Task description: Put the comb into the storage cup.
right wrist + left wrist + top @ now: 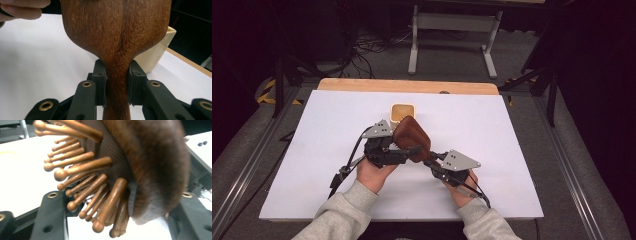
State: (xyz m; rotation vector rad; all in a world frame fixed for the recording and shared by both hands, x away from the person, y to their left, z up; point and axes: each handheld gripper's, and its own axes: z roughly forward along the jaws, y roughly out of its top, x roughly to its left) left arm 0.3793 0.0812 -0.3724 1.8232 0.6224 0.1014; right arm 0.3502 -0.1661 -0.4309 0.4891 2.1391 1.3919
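A brown wooden hairbrush [412,137] is held above the white board between both grippers. My right gripper [429,159] is shut on its narrow handle; in the right gripper view the black pads [100,75] press the neck just below the broad wooden back [117,32]. My left gripper [409,150] reaches in from the left across the brush head. In the left gripper view the rounded wooden pins [82,185] point at one jaw and the curved back [155,170] rests against the other, so the left gripper [120,197] is shut on the head.
A cream square cup [403,112] stands just behind the brush; its rim [155,55] sits to the right of the brush head. The white board [512,150] lies on a wooden table [407,86]. A metal frame and cables stand beyond on the floor.
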